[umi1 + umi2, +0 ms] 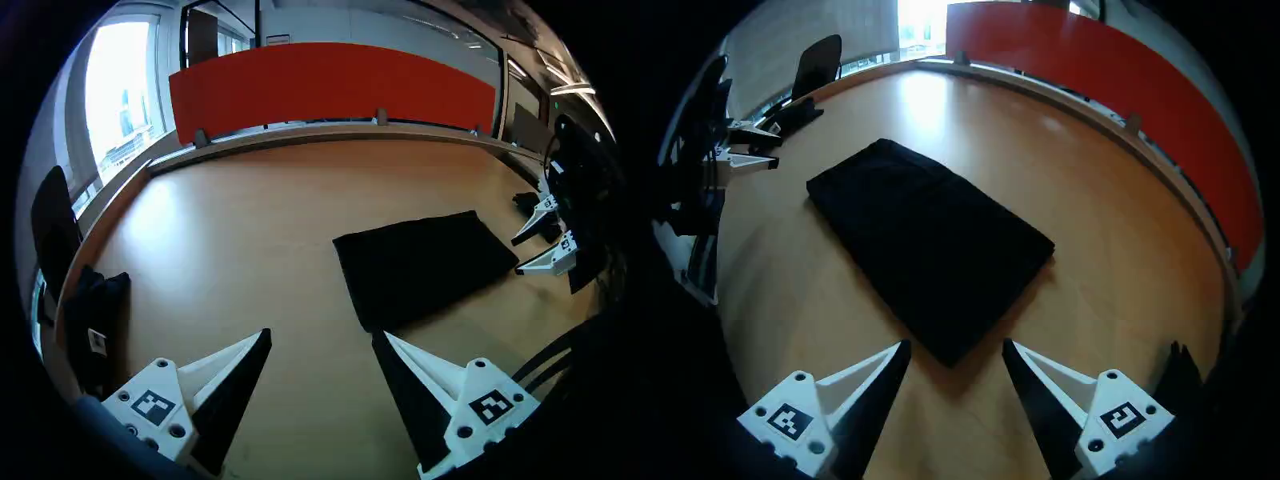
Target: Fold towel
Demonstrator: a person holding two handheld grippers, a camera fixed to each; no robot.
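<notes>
A black towel [424,264] lies folded into a flat rectangle on the wooden table [264,232]. In the left gripper view my left gripper [320,352] is open over bare wood, its right finger close to the towel's near corner. Beyond the towel's far end my right gripper [516,256] shows at the right edge, open. In the right gripper view the towel [928,240] stretches away from my right gripper [954,356], which is open just short of the towel's near corner with nothing between its fingers. My left gripper [776,152] sits far off at the left, past the towel.
A red divider panel [328,84] runs along the table's far edge. A dark chair [52,220] and a dark bundle [96,320] stand at the left side. Another chair [816,64] stands near the bright window. Broad bare wood surrounds the towel.
</notes>
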